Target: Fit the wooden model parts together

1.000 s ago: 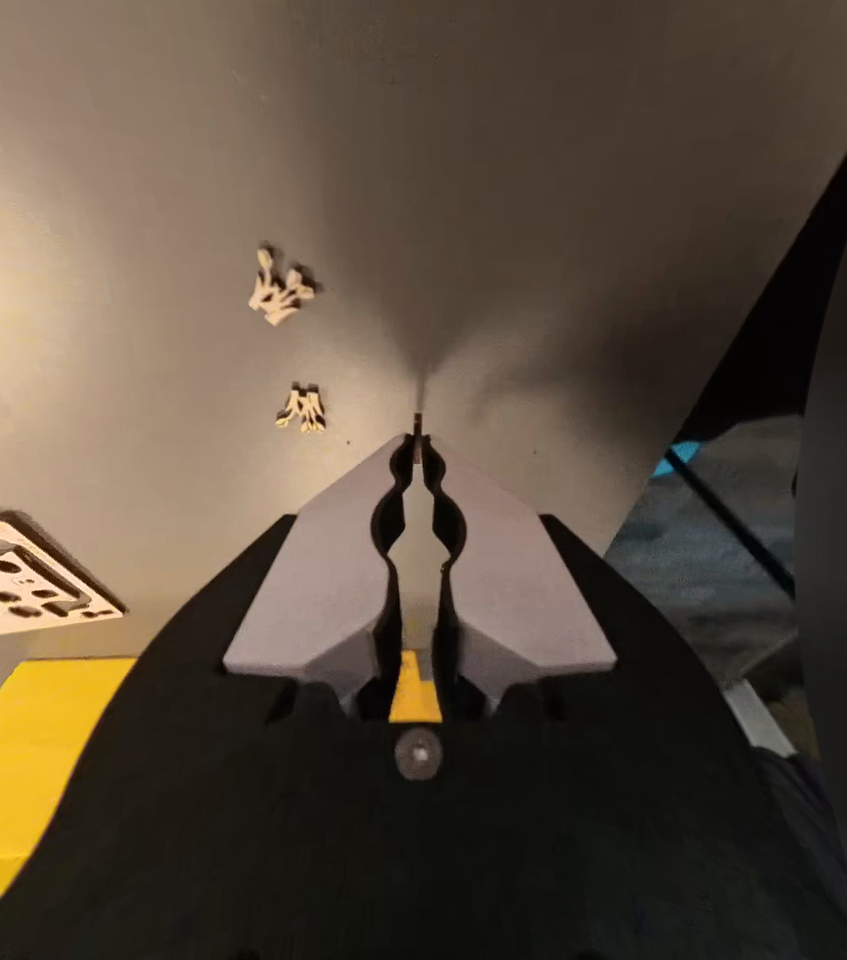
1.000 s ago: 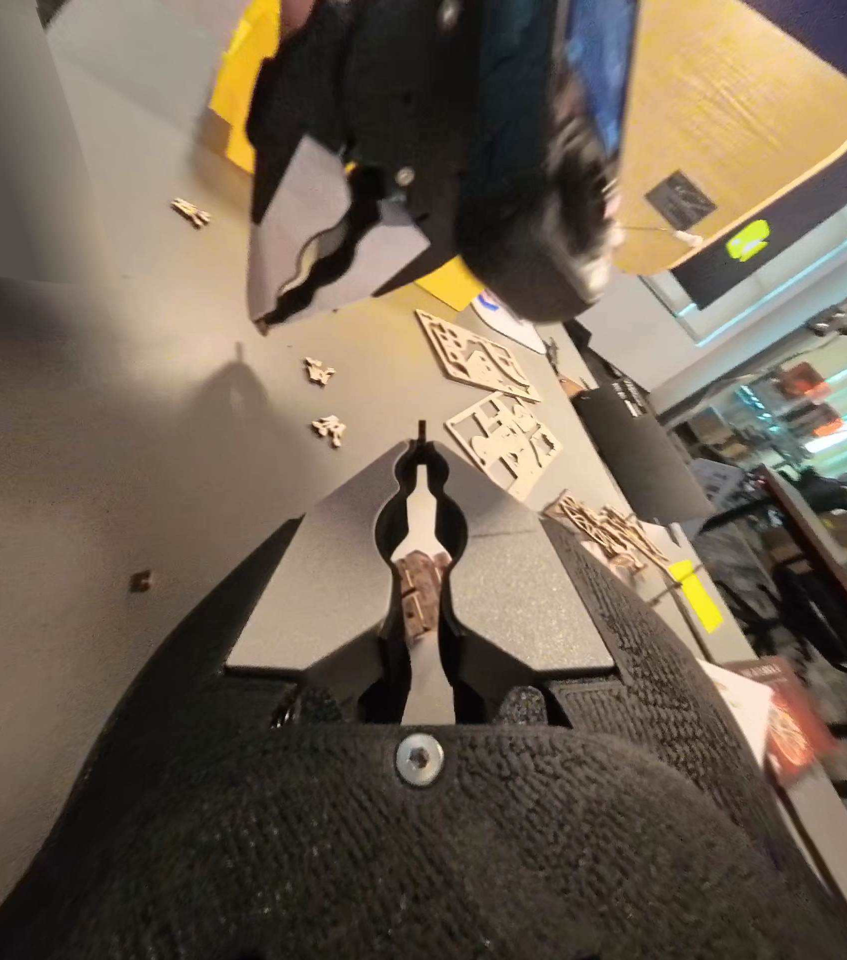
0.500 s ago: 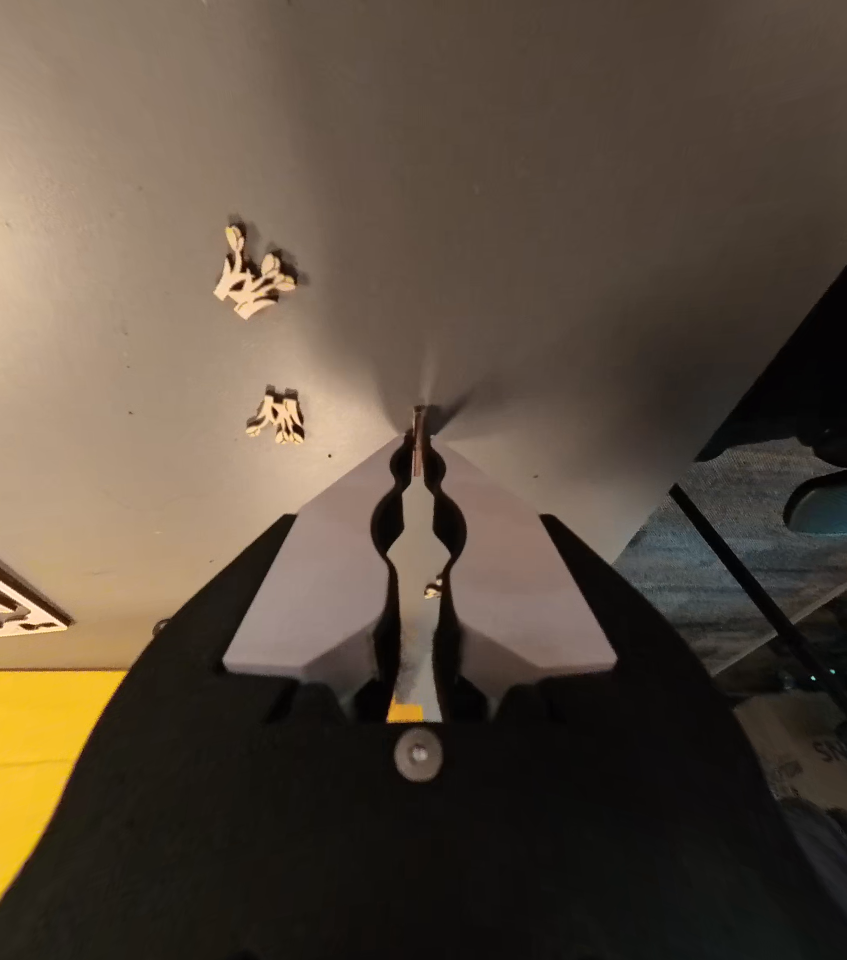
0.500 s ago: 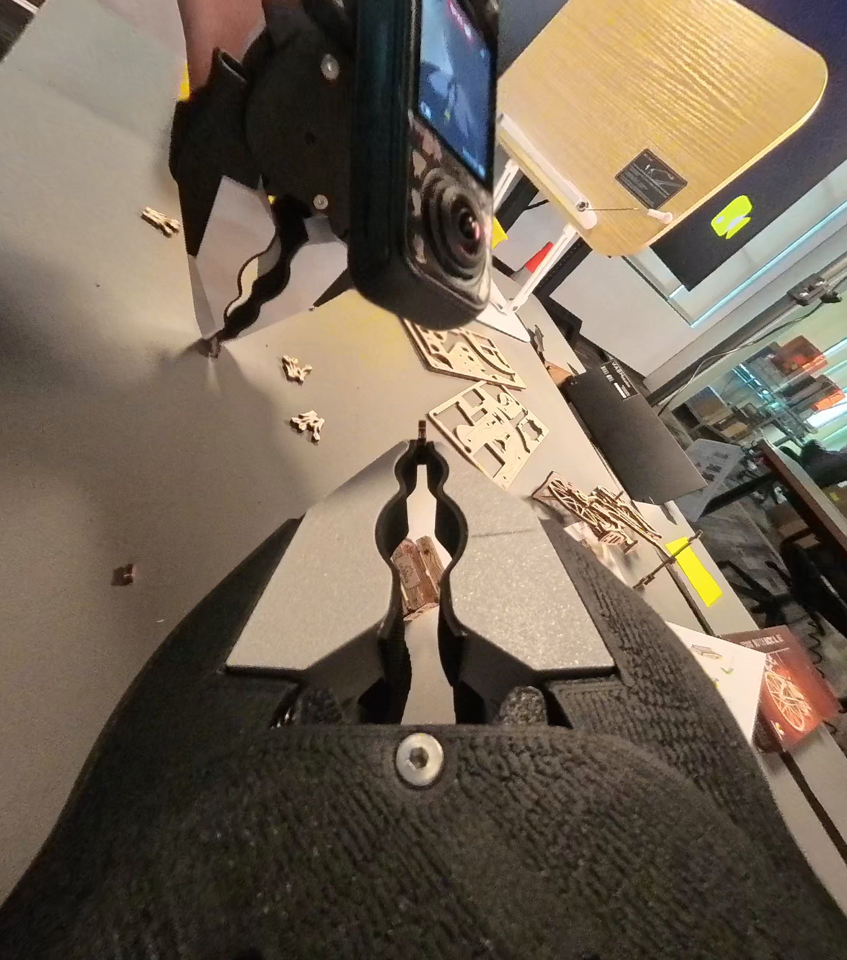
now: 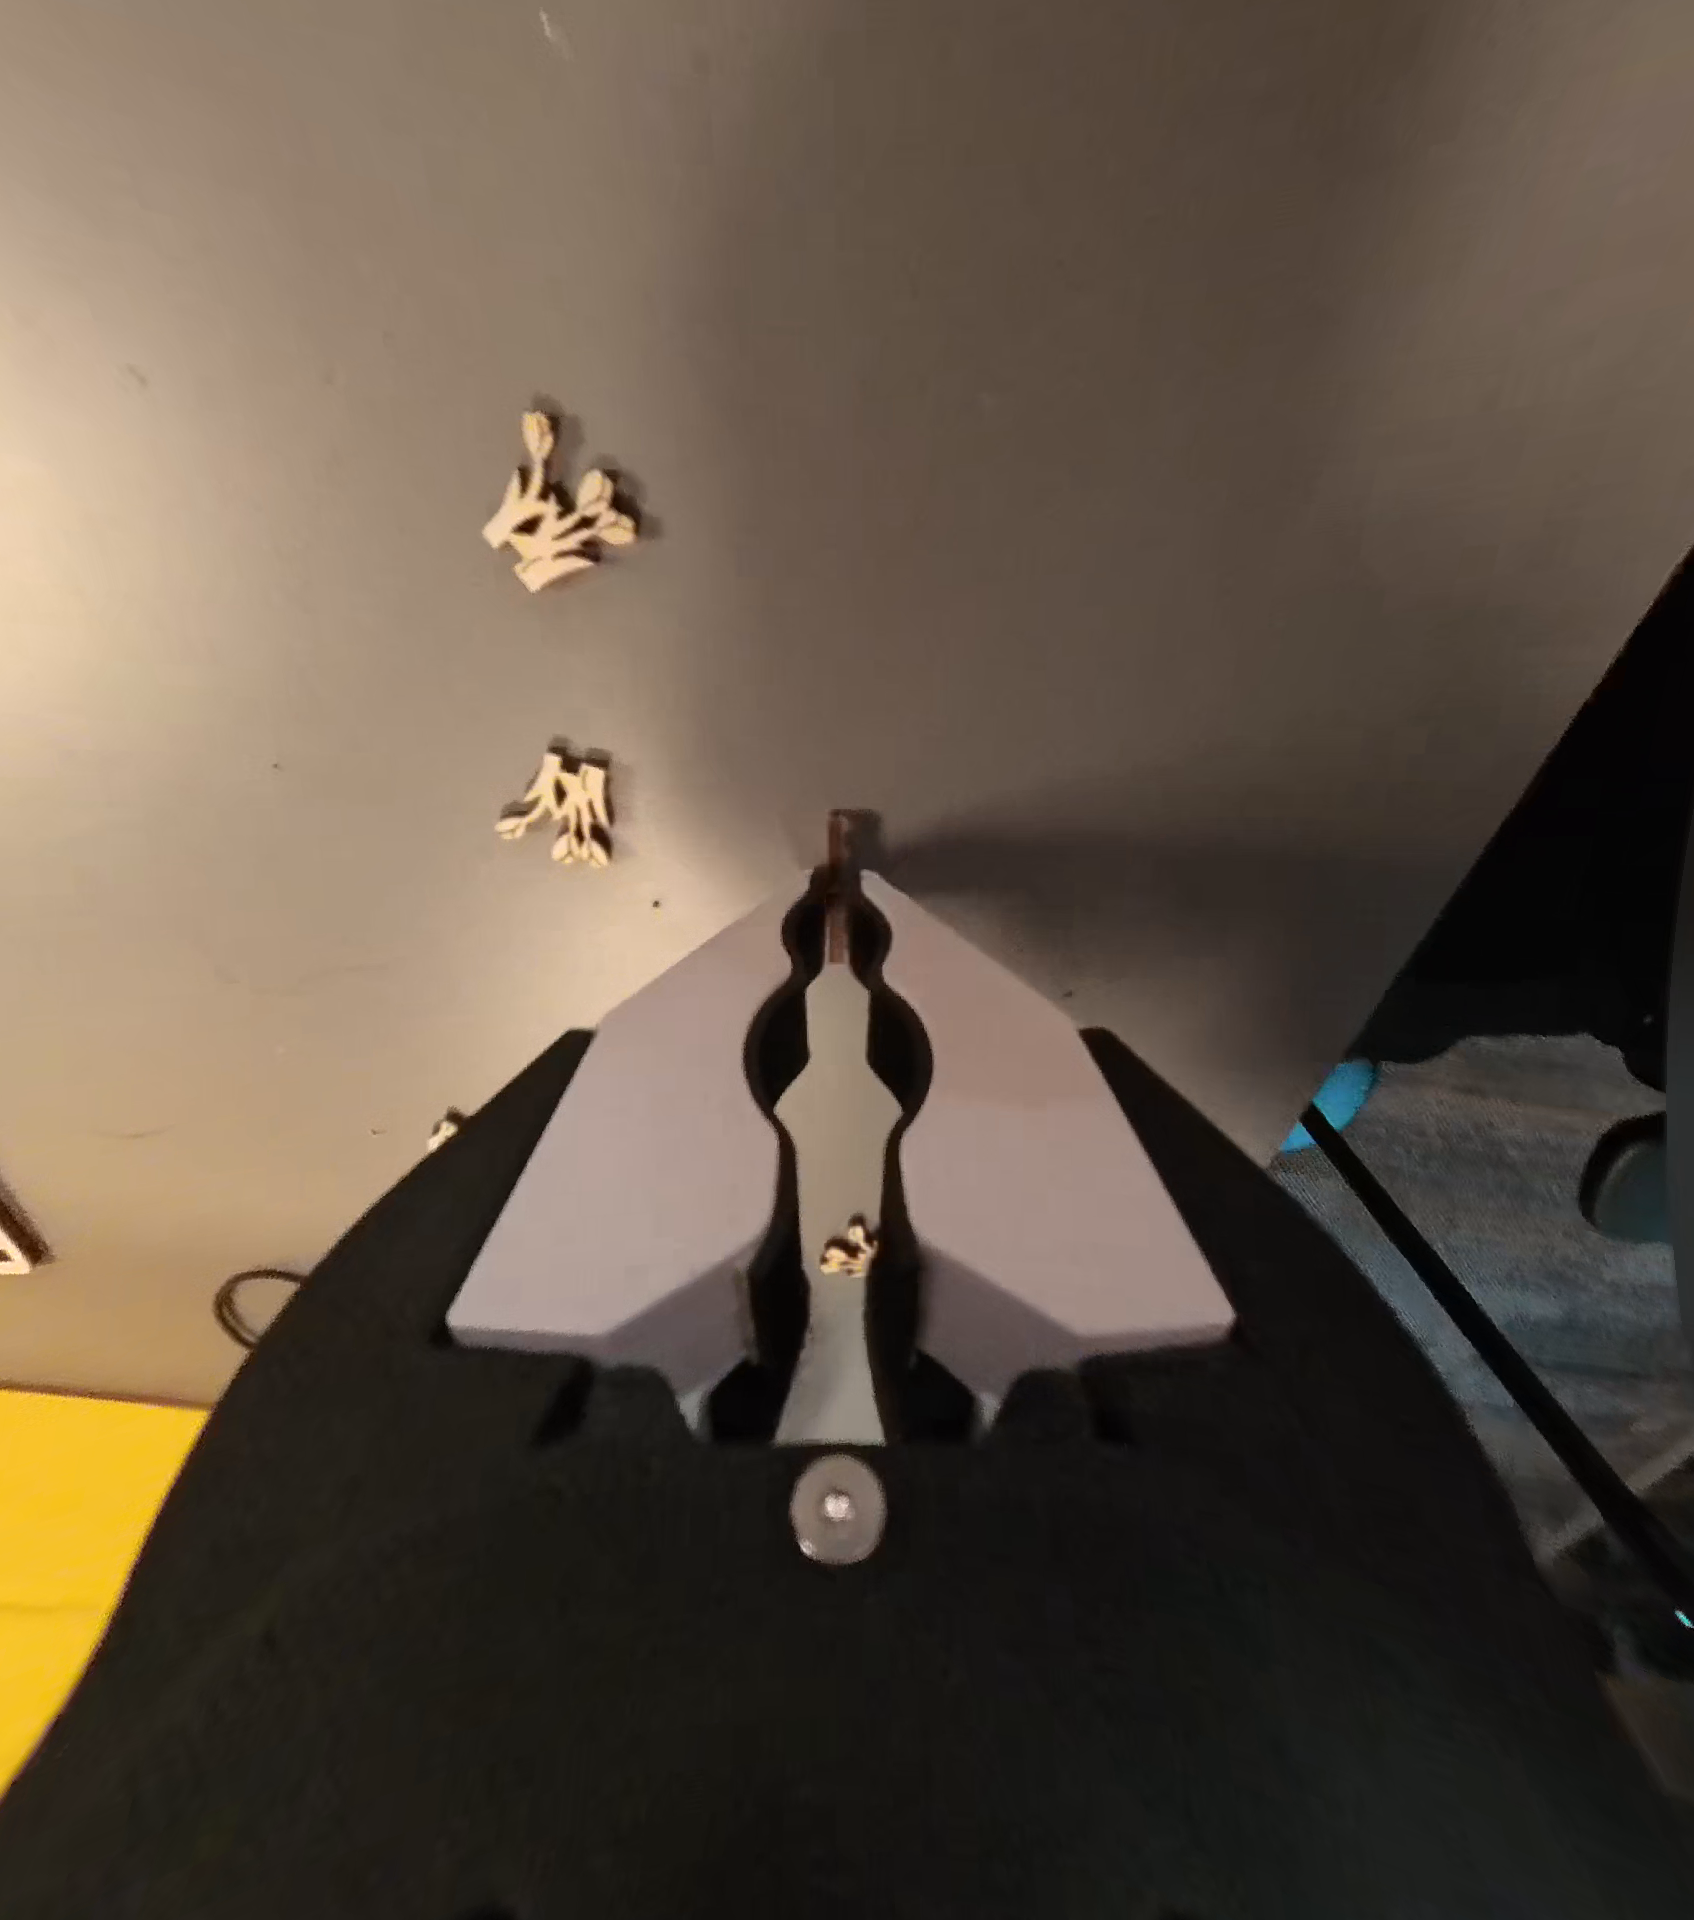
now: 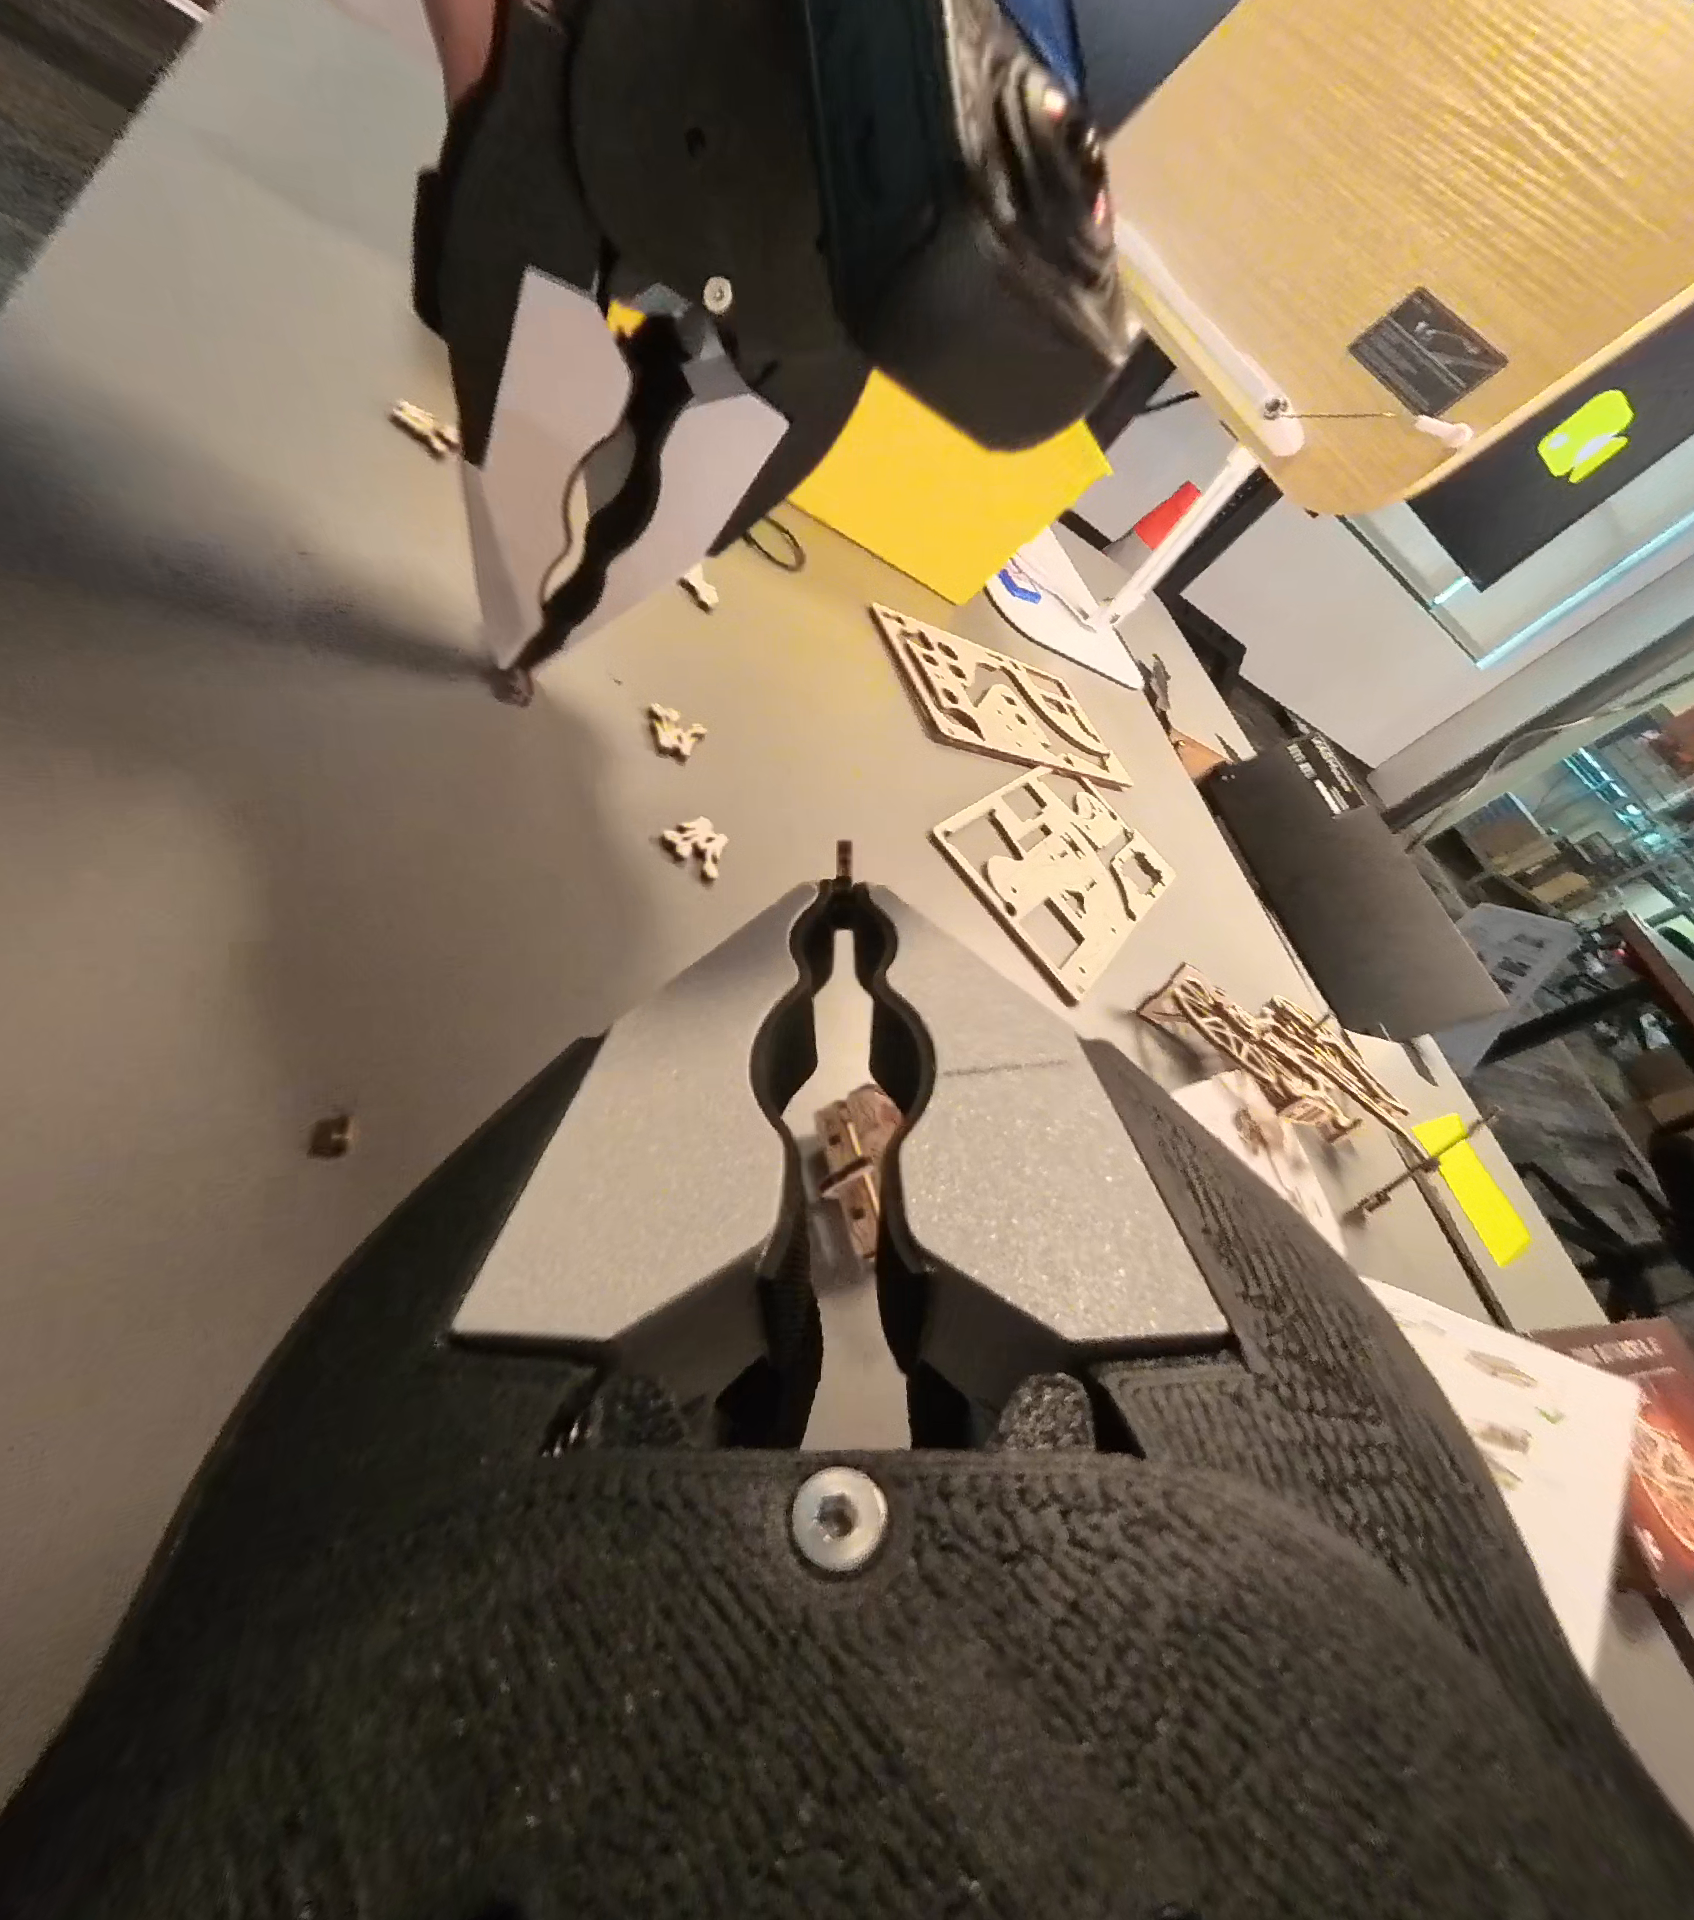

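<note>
My left gripper (image 5: 839, 896) is shut on a small thin dark wooden piece (image 5: 839, 854) that sticks out past its tips. In the right wrist view the left gripper (image 6: 523, 657) points down, with this piece (image 6: 514, 686) at the grey table (image 6: 147, 883). My right gripper (image 6: 841, 896) is shut on a similar thin dark wooden peg (image 6: 843, 858) and is held above the table. Two pale leaf-shaped wooden parts (image 5: 557, 514) (image 5: 562, 821) lie left of the left gripper; they also show in the right wrist view (image 6: 677, 729) (image 6: 695, 846).
Two cut-out wooden sheets (image 6: 999, 698) (image 6: 1051, 885) and a partly built wooden model (image 6: 1248, 1039) lie at the right. A yellow box (image 6: 936, 488) stands behind the left gripper. A small brown piece (image 6: 332, 1135) lies at the left. The table edge (image 5: 1445, 935) runs at the right. My hands' fingertips stand some 15 centimetres from each other.
The left gripper has come down and turned, so its held piece now meets the table. The right gripper has stayed shut on its peg and hardly moved.
</note>
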The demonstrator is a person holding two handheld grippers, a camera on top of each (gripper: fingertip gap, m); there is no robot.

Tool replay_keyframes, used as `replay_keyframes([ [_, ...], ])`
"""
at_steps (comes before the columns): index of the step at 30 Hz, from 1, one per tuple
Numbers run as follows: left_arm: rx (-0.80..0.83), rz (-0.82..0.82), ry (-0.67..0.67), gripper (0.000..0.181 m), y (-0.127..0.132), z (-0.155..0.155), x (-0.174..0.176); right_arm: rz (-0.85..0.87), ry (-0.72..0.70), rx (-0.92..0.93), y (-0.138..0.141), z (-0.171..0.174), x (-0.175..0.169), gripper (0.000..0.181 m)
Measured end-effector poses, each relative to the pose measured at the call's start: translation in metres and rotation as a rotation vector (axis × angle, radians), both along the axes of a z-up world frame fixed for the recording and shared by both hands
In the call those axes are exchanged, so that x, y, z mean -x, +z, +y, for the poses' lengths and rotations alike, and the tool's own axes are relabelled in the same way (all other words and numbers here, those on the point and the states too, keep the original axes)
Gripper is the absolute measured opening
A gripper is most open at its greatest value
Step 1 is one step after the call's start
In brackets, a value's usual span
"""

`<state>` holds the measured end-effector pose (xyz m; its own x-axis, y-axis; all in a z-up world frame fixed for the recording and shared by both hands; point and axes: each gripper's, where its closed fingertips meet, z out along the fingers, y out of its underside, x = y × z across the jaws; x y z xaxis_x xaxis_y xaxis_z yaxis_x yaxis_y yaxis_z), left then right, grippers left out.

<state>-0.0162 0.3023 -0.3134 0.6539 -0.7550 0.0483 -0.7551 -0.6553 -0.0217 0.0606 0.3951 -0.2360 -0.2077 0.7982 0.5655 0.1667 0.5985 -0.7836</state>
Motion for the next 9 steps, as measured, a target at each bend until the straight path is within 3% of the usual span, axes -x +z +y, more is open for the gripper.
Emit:
replay_keyframes([
  [2,-0.060,-0.017,0.002,0.001,0.000,0.001,0.000,-0.006,0.034,-0.008,-0.002,-0.007,0.000,0.001],
  [5,-0.169,-0.165,0.127,0.001,0.003,0.010,-0.015,-0.015,0.105,-0.049,-0.004,-0.022,-0.001,0.001],
  [9,-0.215,-0.750,0.286,0.000,0.038,0.023,-0.071,0.008,0.183,-0.060,-0.004,-0.044,-0.004,0.001],
])
